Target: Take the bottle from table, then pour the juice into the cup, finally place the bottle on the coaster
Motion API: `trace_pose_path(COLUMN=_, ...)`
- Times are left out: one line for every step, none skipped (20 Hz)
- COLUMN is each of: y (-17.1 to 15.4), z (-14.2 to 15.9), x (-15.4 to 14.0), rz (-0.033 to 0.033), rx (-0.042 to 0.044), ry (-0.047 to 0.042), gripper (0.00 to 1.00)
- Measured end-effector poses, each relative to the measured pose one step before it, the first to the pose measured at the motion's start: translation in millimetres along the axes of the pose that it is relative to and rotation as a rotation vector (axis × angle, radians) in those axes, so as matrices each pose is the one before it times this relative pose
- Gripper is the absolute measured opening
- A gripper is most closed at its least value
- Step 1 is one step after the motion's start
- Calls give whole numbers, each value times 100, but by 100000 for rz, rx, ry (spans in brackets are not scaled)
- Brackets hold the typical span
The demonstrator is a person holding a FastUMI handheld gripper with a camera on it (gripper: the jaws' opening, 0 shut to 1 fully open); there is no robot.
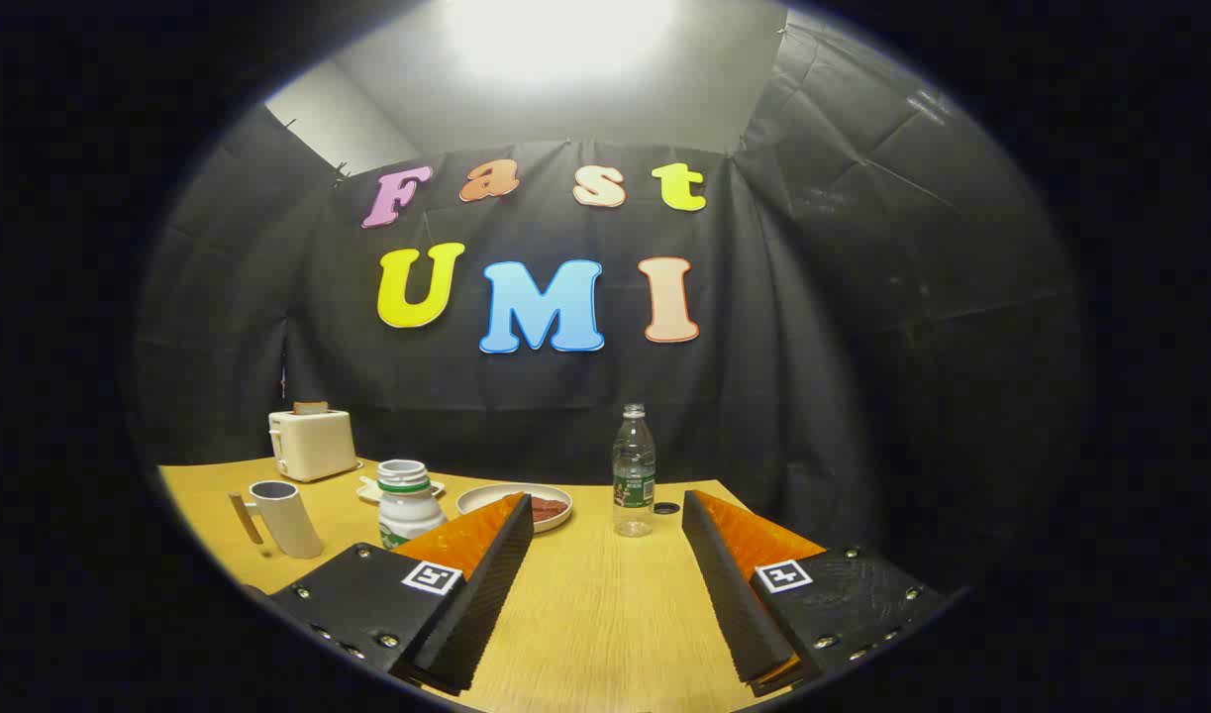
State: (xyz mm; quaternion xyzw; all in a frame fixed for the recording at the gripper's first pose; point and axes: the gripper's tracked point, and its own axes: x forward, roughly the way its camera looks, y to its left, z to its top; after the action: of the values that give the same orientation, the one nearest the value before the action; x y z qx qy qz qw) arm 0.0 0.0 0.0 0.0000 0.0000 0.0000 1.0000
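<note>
Tongs (605, 515) gape wide over the pale wooden surface (595, 614), gripping nothing. The clear plastic bottle (634, 471) stands upright beyond them, nearer the right finger. Left finger hides part of the white green-banded jar (405, 503); cream handled cup (283, 517) stands further left.

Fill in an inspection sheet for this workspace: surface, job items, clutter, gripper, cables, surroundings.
Surface: wooden table, bare between the fingers.
Job's things: clear bottle stands upright just ahead of the fingers, with no cap on it; a small dark cap lies beside it. Cup with a handle stands on the left. Coaster: cannot tell which item it is.
Clutter: toaster, white jar, plate with something dark on it, small dish behind the jar.
Gripper: gripper open, holding nothing, fingers short of the bottle.
Cables: nothing seen.
Surroundings: black cloth wall, bright light overhead.
</note>
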Motion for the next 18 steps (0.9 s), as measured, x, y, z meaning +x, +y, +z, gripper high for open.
trace_pose_path(y=645, z=41, x=-525, rz=998, rx=-115, ry=599, gripper=92)
trace_pose_path(y=721, z=-16, x=-431, rz=1426, rx=491, ry=417, gripper=92)
trace_pose_path(y=877, z=134, x=-471, rz=1727, rx=883, ry=-101, gripper=92)
trace_pose_path(y=886, z=-31, x=-339, rz=1493, rx=599, ry=6, gripper=92)
trace_pose_path(y=733, z=-43, x=-238, rz=897, rx=69, ry=213, gripper=92)
trace_pose_path(y=677, z=-339, x=-88, rz=1085, rx=-91, ry=528, gripper=92)
trace_pose_path(y=765, z=-285, x=-147, rz=1121, rx=76, ry=372, gripper=92)
trace_pose_path(y=924, z=-201, x=29, rz=1443, rx=306, ry=317, gripper=92)
trace_pose_path(y=825, z=-278, x=-25, rz=1382, rx=286, ry=394, gripper=92)
trace_pose_path(y=581, z=-442, x=137, rz=866, rx=315, ry=432, gripper=92)
trace_pose_path(y=645, z=-230, x=167, rz=1053, rx=287, ry=306, gripper=92)
trace_pose_path(y=640, z=-397, x=159, rz=1058, rx=371, ry=389, gripper=92)
trace_pose_path(y=616, z=-283, x=270, rz=1031, rx=263, ry=512, gripper=92)
trace_pose_path(y=414, z=-393, x=360, rz=770, rx=172, ry=454, gripper=92)
trace_pose_path(y=313, z=-290, x=327, rz=515, rx=121, ry=524, gripper=92)
trace_pose_path(y=259, z=-485, x=290, rz=471, rx=322, ry=736, gripper=92)
trace_pose_path(y=304, z=-408, x=328, rz=650, rx=626, ry=631, gripper=92)
trace_pose_path(y=151, z=-363, x=385, rz=479, rx=790, ry=564, gripper=92)
